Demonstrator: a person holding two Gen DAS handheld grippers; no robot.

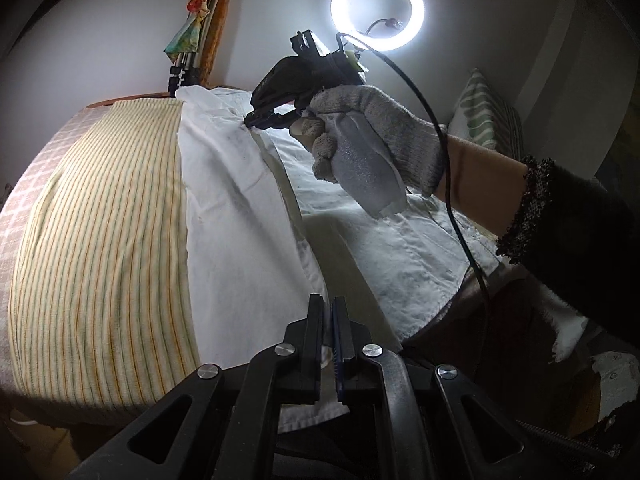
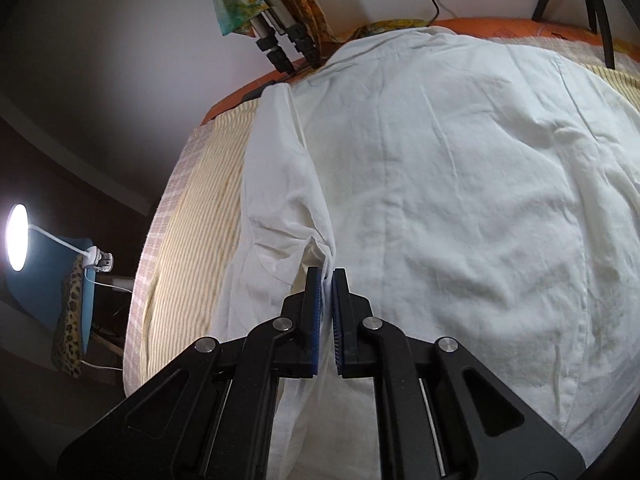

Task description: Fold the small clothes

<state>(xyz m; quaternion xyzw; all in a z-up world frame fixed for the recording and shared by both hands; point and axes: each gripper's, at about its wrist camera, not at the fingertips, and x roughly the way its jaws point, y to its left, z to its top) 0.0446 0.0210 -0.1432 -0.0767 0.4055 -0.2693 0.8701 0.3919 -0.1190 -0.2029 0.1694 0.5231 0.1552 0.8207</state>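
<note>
A white shirt (image 1: 240,216) lies spread on a yellow striped cloth (image 1: 100,220) over the table. My left gripper (image 1: 328,304) is shut on the near edge of the shirt, cloth pinched between its pads. My right gripper (image 1: 260,120), held by a gloved hand (image 1: 372,148), is shut on a fold of the shirt farther off. In the right wrist view my right gripper (image 2: 327,276) pinches a raised fold of the shirt (image 2: 460,200) beside a sleeve (image 2: 276,184), which lies along the shirt's left side.
A lit ring light (image 1: 378,10) stands behind the table. A tripod with a colourful cloth (image 1: 192,48) leans at the wall. A striped cushion (image 1: 484,116) lies at the right. A small lamp (image 2: 18,238) and a leopard-print item (image 2: 70,320) sit beside the table's left edge.
</note>
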